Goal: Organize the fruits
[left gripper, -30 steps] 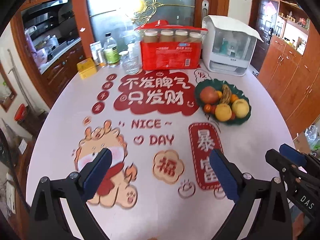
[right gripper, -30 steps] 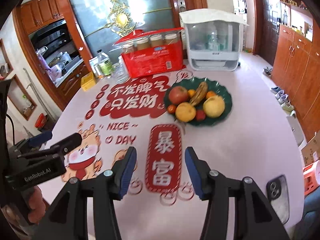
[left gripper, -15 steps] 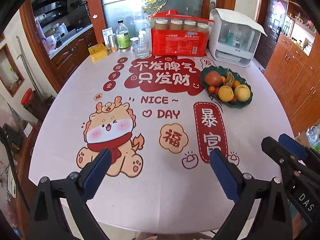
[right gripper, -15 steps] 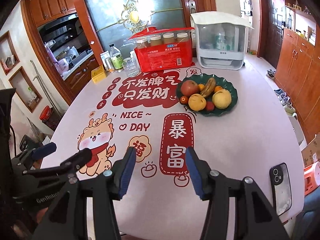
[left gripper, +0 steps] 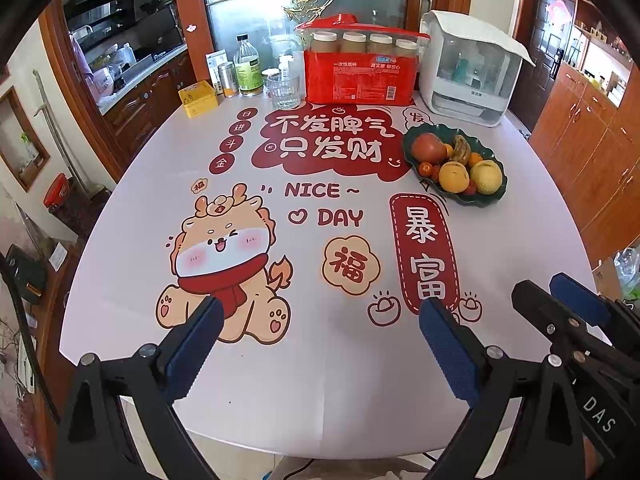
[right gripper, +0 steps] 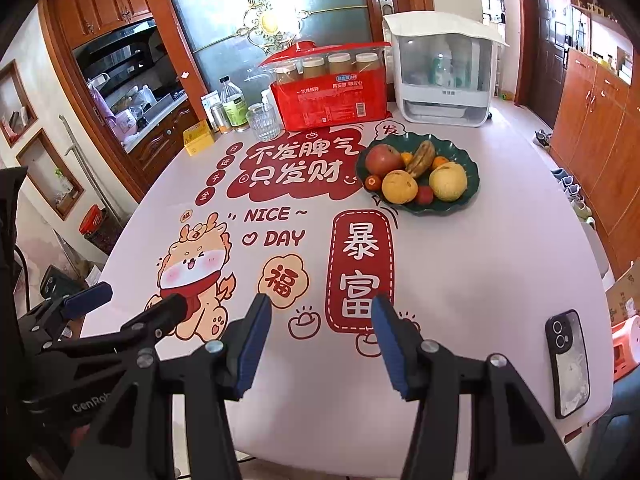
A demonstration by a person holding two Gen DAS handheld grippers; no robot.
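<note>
A dark green plate point(left gripper: 480, 199) point(right gripper: 472, 160) on the far right of the round table holds a red apple point(right gripper: 382, 160), a banana point(right gripper: 422, 158), an orange point(right gripper: 399, 187), a yellow pear point(right gripper: 448, 181) and small tomatoes and tangerines. My left gripper point(left gripper: 320, 320) is open and empty above the table's near edge. My right gripper point(right gripper: 320, 312) is open and empty, also near the front edge. Each gripper shows at the side of the other's view. The plate is well beyond both.
The table has a printed cloth point(left gripper: 320, 200). At the back stand a red cup package point(left gripper: 358, 72), a white appliance point(left gripper: 468, 68), a glass point(left gripper: 285, 90), a bottle point(left gripper: 248, 68) and a yellow box point(left gripper: 198, 98). A phone point(right gripper: 566, 360) lies near the front right edge.
Both grippers have pulled back and up from the table, so the plate and the cloth look farther away. Both stay open and empty.
</note>
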